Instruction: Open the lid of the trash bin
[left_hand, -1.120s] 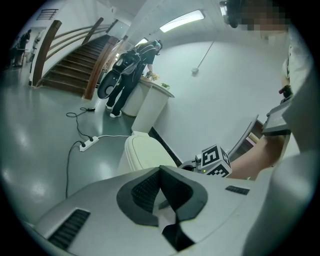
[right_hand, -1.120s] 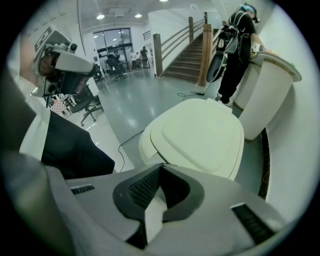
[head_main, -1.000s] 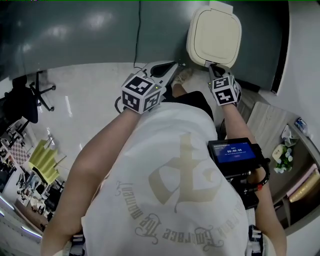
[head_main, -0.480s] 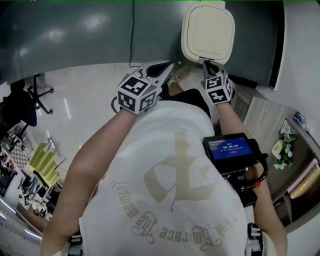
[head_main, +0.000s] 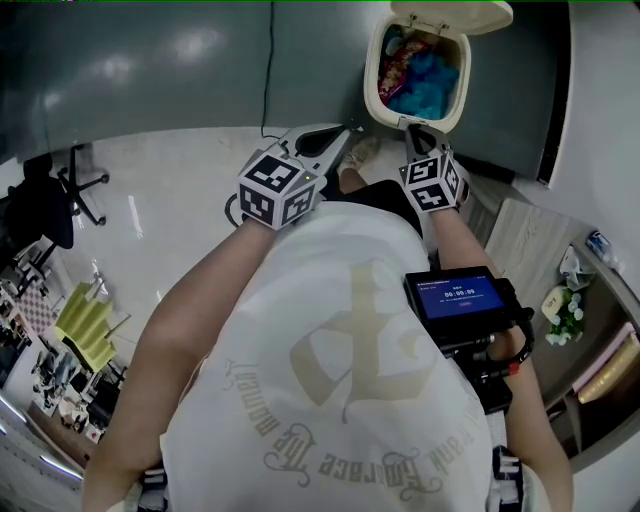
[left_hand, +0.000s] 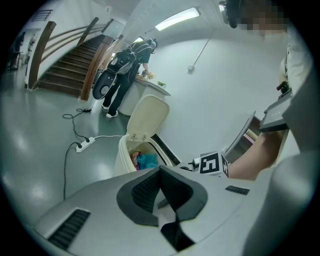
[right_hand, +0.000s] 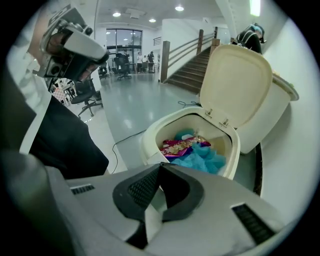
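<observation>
At upper right of the head view, shows trash bin (head_main: 371, 72) with lid (head_main: 450, 14) swung up, seemingly leaving nothing to do, right claw (head_main: 413, 126) closed empty beside its rim, left claw (head_main: 349, 131) likewise, farther left.

**Floor: surface and what sits on it**

Glossy grey floor (head_main: 150, 190). The trash bin (head_main: 371, 80) stands on it, upper right of the head view, lid (head_main: 450, 14) up. A white power strip (left_hand: 83, 145) lies left of the bin in the left gripper view. An office chair (head_main: 80, 185) stands at the left edge of the head view.
</observation>
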